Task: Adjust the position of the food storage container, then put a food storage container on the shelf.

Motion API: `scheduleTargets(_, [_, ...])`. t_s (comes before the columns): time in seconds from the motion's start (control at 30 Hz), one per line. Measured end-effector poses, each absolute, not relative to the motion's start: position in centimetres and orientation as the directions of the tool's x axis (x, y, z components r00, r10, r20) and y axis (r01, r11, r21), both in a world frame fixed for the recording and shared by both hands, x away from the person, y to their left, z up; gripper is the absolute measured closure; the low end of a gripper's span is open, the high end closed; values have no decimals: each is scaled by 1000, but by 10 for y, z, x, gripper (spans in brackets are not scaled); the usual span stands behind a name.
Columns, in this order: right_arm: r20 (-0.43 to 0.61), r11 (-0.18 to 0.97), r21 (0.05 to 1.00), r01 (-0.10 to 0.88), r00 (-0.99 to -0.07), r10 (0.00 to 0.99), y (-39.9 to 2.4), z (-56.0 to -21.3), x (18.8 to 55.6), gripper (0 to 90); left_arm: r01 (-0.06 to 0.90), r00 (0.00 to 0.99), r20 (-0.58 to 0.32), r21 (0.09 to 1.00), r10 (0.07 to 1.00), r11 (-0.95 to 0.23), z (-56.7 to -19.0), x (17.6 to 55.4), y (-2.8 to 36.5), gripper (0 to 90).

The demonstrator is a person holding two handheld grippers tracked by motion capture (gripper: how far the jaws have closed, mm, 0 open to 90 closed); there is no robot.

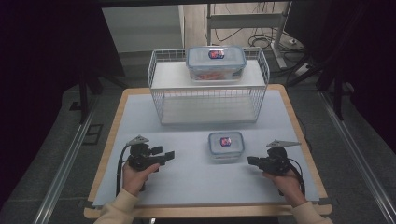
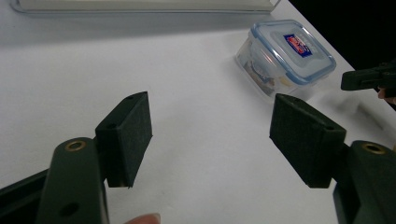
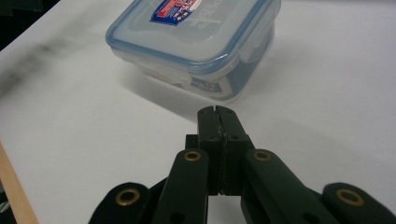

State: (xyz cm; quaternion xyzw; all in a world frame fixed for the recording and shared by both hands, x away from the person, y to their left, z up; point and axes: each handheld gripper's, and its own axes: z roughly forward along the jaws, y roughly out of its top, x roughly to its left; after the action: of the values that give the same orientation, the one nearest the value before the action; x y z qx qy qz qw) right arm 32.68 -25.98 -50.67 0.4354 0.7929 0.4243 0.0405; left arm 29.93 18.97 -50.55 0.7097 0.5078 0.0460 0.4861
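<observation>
A small clear food box with a blue-rimmed lid sits on the white table mat, between the two hands. My left gripper lies to the left of it, held level, jaws wide open with only bare mat between them. From the right, my right gripper points at the box with its jaws pressed together on nothing, the tips a short way from the box's side. That right gripper's tip also appears at the right edge of the left gripper view.
A white wire basket stands at the back of the mat, and a larger clear lidded box rests on top of it. The wooden table edge frames the mat. Dark floor, rails and cables surround the table.
</observation>
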Motion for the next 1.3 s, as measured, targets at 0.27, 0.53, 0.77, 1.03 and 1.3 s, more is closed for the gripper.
scheduleTargets(0.27, [338,270,705,655,-646,684,-260,-507,327,789,677,486,-432,736,760,-15,-505,298,188,296])
scheduleTargets(0.53, [368,235,711,663,-635,679,-266,-501,331,516,675,459,-423,738,782,2,-501,302,178,254])
scheduleTargets(0.77, [395,224,701,677,-630,669,-269,-500,338,361,692,477,-435,721,764,-22,-500,313,158,211])
scheduleTargets(1.03, [419,186,708,681,-617,666,-264,-490,362,301,724,482,-456,689,748,-46,-502,341,125,195])
scheduleTargets(1.3, [451,179,664,725,-581,677,-257,-498,387,274,771,479,-525,635,704,-51,-514,368,87,202])
